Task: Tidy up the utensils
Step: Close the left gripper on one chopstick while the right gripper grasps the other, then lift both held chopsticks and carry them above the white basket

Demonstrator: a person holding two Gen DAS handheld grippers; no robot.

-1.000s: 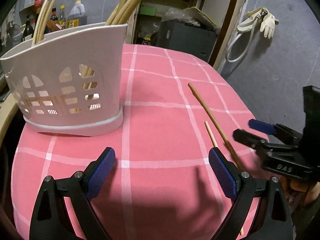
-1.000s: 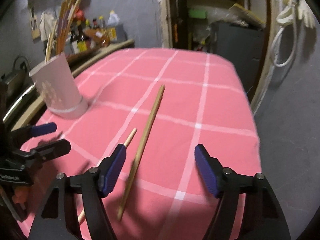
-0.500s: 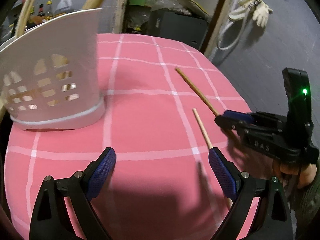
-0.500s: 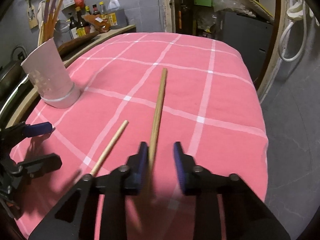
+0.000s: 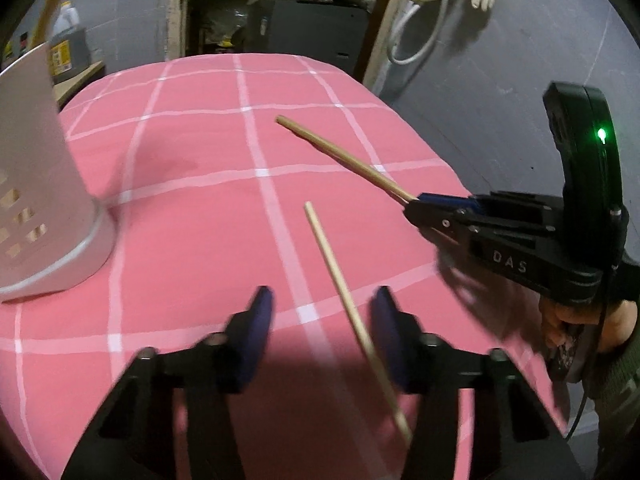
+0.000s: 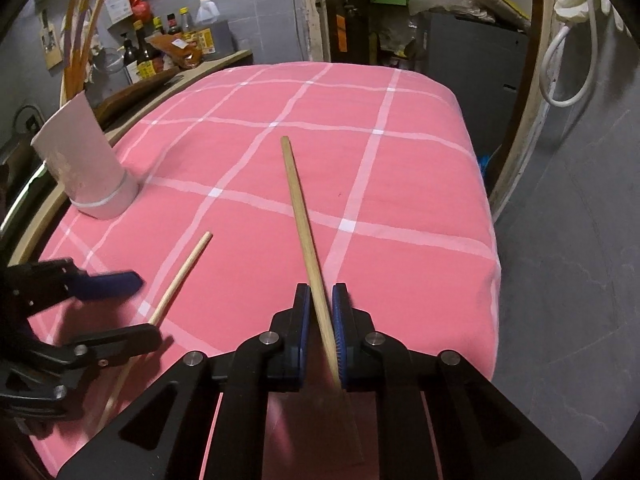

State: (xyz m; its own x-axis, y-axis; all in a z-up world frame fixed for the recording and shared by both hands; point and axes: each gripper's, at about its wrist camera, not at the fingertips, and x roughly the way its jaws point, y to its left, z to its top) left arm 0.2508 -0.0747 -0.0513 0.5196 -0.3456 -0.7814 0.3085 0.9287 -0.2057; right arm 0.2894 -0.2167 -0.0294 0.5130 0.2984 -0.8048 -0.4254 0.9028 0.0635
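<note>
Two wooden chopsticks lie on the pink checked tablecloth (image 5: 192,216). My right gripper (image 6: 320,304) is shut on the longer chopstick (image 6: 298,208); in the left wrist view this gripper (image 5: 416,204) grips that stick (image 5: 340,156) at its near end. My left gripper (image 5: 320,312) is open, its jaws on either side of the shorter chopstick (image 5: 340,284), with a gap on both sides. That stick also shows in the right wrist view (image 6: 180,272), beside the left gripper (image 6: 140,308). The white utensil holder (image 5: 36,184) stands at the left.
The holder (image 6: 88,172) has several long wooden utensils in it. A shelf with bottles (image 6: 168,48) is behind the table at the left. The table's right edge (image 6: 488,216) drops to a grey floor. A hose and glove (image 5: 440,4) hang on the wall.
My right gripper closed on the longer chopstick. My left gripper moved right, away from the holder, narrowed its jaws and now straddles the shorter chopstick.
</note>
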